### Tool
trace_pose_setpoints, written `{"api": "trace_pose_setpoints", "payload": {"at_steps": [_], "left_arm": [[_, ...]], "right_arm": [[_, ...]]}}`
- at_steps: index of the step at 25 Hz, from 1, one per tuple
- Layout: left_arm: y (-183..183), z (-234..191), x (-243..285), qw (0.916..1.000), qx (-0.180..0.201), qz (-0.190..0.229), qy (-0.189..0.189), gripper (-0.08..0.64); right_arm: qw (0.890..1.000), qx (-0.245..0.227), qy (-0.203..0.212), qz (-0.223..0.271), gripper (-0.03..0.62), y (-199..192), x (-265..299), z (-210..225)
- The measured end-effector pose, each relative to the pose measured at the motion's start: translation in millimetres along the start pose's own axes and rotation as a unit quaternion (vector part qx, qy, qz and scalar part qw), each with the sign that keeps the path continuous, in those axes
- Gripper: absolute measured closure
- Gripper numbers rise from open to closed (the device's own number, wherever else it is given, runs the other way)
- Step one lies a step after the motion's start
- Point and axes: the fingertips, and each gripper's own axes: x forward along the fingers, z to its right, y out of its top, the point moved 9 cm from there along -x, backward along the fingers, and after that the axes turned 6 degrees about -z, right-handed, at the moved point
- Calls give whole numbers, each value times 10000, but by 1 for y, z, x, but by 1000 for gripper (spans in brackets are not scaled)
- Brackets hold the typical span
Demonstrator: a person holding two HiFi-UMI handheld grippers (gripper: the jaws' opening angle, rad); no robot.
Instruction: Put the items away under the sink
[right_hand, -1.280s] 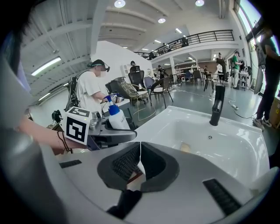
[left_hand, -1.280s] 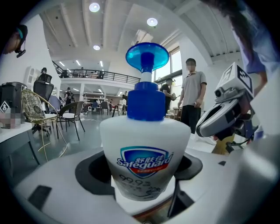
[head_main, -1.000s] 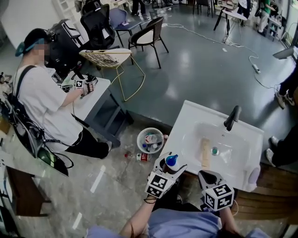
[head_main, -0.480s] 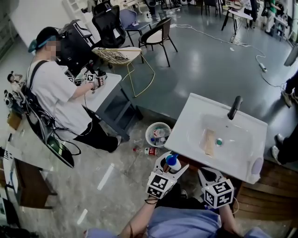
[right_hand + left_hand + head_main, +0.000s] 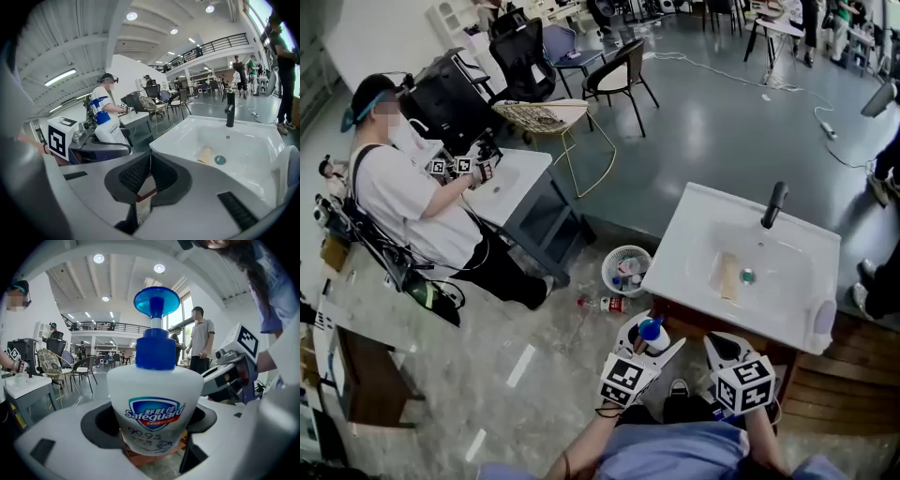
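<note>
While left gripper (image 5: 652,339) fingers clamp one soap bottle (image 5: 154,399), right gripper (image 5: 149,165) fingers meet empty.

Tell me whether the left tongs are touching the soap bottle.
Touching. The left gripper view shows the soap bottle clamped between the left tongs, pressed on both sides.

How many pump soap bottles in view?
1: the Safeguard pump bottle, held in the left gripper beside the sink. Others may be hidden in the floor basket.
</note>
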Motion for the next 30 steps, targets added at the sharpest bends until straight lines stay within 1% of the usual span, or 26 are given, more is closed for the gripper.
{"api": "trace_pose_setpoints", "payload": {"at_steps": [3,8,13,18,21,24,26,30], "left_arm": [[-5,0,-12,9998,92,-53,-183,184],[-13,1,-34,9979,281,-10,-588,184],[-23,5,-60,9927,588,-45,-1054,184],[-37,14,-84,9864,771,-13,-1453,184],[-48,23,-95,9820,861,-7,-1681,184],[-57,28,-104,9780,936,-9,-1865,184],[-64,31,-110,9757,974,-36,-1961,184],[-76,40,-118,9730,875,-66,-2136,184]], "right_arm": [[9998,122,-143,66,574,-6,-2,-11],[9981,368,-476,164,574,-24,-7,-35],[9931,682,-911,285,574,-45,-22,-64],[9853,968,-1330,467,574,-71,-39,-94],[9814,997,-1539,574,574,-86,-49,-109],[9794,875,-1697,657,574,-97,-53,-120],[9789,826,-1760,628,574,-106,-54,-126],[9772,990,-1782,592,574,-125,-63,-130]]}}
